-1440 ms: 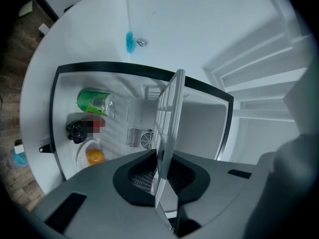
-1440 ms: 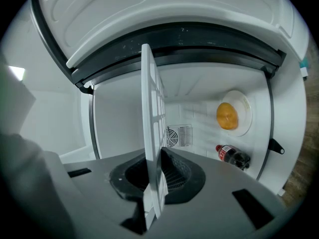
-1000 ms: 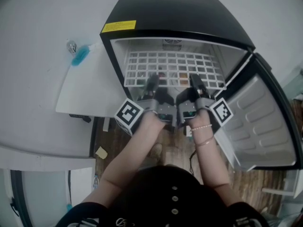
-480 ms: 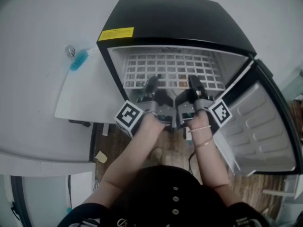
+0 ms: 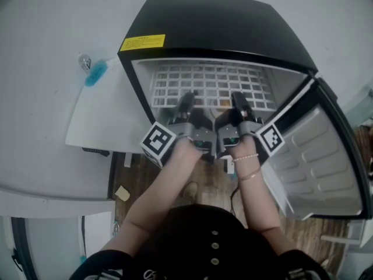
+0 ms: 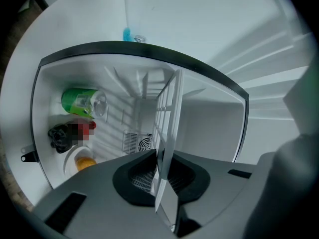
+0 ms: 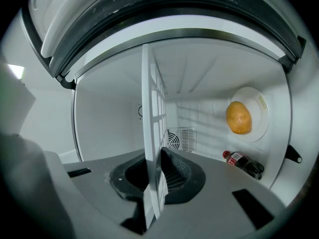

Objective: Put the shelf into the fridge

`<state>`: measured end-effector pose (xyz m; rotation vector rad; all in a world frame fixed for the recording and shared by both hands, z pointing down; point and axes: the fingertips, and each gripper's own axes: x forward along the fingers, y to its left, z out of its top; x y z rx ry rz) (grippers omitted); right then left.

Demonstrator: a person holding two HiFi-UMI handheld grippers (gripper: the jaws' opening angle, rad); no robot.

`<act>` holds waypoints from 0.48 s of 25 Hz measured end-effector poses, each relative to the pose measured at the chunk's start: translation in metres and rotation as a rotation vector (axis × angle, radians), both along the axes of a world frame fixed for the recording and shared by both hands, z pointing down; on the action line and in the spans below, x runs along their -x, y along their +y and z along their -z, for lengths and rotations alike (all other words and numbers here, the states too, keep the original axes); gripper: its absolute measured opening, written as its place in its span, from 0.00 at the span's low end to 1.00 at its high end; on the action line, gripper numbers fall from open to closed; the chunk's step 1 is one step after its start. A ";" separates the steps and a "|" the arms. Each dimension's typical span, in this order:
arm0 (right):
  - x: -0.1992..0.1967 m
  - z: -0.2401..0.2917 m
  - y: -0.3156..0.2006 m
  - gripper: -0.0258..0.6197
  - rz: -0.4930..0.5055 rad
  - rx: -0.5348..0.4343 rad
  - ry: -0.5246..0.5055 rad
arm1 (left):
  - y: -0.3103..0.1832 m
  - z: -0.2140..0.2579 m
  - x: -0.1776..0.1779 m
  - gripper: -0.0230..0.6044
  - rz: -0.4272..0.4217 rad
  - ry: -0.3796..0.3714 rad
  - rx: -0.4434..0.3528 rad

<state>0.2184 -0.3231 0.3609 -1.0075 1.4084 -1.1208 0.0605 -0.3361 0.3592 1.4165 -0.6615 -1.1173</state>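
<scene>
A white grid shelf lies level inside the open black mini fridge, most of it within the cabinet. My left gripper is shut on the shelf's front edge at the left, and my right gripper is shut on it at the right. In the left gripper view the shelf runs edge-on between the jaws of the left gripper. The right gripper view shows the same shelf clamped in the right gripper.
The fridge door hangs open at the right. Below the shelf sit a green can, a dark bottle and an orange fruit on a white plate. A white countertop with a blue brush lies left of the fridge.
The shelf has slid further back into the fridge, and both grippers have moved forward with it. Both keep their hold on its front edge.
</scene>
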 end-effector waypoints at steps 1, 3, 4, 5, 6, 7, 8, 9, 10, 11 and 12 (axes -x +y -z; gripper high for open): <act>0.000 0.000 -0.001 0.09 -0.001 0.000 0.000 | -0.001 0.000 0.000 0.10 0.000 0.000 -0.001; 0.000 -0.001 -0.002 0.09 -0.002 0.003 0.002 | -0.002 0.000 0.000 0.10 -0.001 0.000 -0.002; 0.000 -0.001 -0.002 0.09 -0.003 0.004 0.002 | -0.002 0.000 0.000 0.10 -0.002 0.001 -0.002; 0.001 -0.001 -0.003 0.09 -0.003 0.003 0.002 | -0.002 -0.001 0.000 0.10 -0.003 0.002 -0.001; 0.001 -0.001 -0.003 0.09 -0.003 0.002 0.002 | -0.003 -0.001 0.001 0.10 -0.004 0.002 0.000; 0.001 -0.001 -0.003 0.09 -0.004 0.001 0.002 | -0.003 -0.002 0.001 0.10 -0.005 0.001 0.000; 0.001 -0.001 -0.003 0.09 -0.005 0.000 0.002 | -0.003 -0.002 0.001 0.10 -0.006 0.001 0.000; 0.001 -0.001 -0.004 0.09 -0.006 -0.001 0.002 | -0.004 -0.002 0.000 0.10 -0.007 0.002 0.000; 0.001 -0.001 -0.005 0.09 -0.006 0.001 0.002 | -0.005 -0.002 0.000 0.10 -0.008 0.003 0.001; 0.001 -0.001 -0.006 0.09 -0.007 0.003 0.003 | -0.006 -0.002 0.000 0.10 -0.008 0.003 0.001; 0.001 -0.002 -0.006 0.09 -0.008 0.005 0.003 | -0.006 -0.003 0.000 0.10 -0.008 -0.001 0.000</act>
